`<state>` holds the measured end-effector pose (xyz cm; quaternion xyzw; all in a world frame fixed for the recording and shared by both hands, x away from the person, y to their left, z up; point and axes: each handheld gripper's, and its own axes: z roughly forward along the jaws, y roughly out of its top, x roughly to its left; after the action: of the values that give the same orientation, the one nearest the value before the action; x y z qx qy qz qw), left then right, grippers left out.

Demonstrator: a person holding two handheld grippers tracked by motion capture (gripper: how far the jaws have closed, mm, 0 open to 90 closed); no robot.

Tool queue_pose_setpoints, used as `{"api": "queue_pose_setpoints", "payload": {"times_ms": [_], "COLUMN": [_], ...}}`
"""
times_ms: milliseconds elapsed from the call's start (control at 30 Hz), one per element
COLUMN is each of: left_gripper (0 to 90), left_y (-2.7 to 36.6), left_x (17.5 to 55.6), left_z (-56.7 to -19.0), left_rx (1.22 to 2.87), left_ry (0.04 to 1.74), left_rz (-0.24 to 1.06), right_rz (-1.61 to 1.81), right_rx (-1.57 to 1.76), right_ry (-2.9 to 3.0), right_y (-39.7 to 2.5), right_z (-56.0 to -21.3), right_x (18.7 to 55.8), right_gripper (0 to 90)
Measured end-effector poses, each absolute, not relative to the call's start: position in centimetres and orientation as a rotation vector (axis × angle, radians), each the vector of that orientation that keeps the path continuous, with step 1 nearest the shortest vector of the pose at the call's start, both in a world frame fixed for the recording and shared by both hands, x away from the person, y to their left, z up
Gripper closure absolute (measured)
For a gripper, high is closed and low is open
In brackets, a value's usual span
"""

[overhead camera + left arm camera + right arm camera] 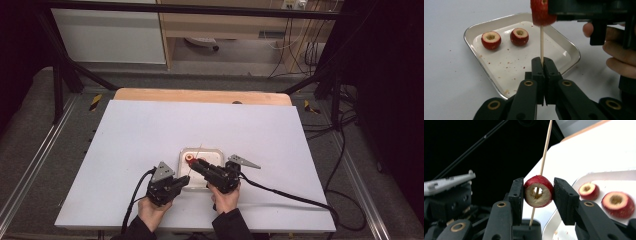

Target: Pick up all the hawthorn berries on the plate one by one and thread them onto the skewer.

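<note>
Cored hawthorn fruit [538,191]: red skin, pale flesh, round hole through the middle; threaded on a thin wooden skewer [543,160] that passes through the hole. Held above the near edge of a white metal tray [471,30] on the white bench [150,130]. Right claw [538,195]: part closed, both jaws pressed on the fruit's sides. Left claw [543,65]: clenched tight on the skewer's lower end, skewer upright. Two more cored hawthorns [491,40] lie side by side, apart, in the tray.

White table [150,140] bearing metal tray [216,152]
</note>
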<state>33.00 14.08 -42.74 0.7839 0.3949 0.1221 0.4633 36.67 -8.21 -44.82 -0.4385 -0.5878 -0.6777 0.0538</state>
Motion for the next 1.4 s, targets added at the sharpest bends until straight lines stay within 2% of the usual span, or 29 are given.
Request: {"api": "queue_pose_setpoints", "payload": {"times_ms": [433,700,833,1100,1400], "left_gripper": [88.5,88.5,88.5,88.5,88.3], "left_y": [13.9,14.3,15.1,16.7,18.7], "left_x": [33.2,33.0,33.0,33.0,33.1], "left_z": [-42.8,-42.6,-42.4,-42.3,-42.4], "left_rx": [1.936,1.936,1.940,1.967,2.011], "left_ry": [0.964,0.939,0.932,0.912,0.879], "left_rz": [0.305,0.315,0.325,0.339,0.343], "right_rz": [-2.018,-2.036,-2.050,-1.894,-1.594], "right_rx": [-1.315,-1.290,-1.289,-1.295,-1.260], "right_ry": [-1.827,-1.883,-1.973,-2.244,-2.552], "right_y": [-7.6,-8.0,-8.7,-10.4,-11.8], "right_z": [-46.0,-45.2,-43.9,-42.3,-41.7], "right_x": [35.7,35.5,35.6,37.0,38.8], "right_gripper": [61.9,58.6,51.6,28.7,15.0]}}
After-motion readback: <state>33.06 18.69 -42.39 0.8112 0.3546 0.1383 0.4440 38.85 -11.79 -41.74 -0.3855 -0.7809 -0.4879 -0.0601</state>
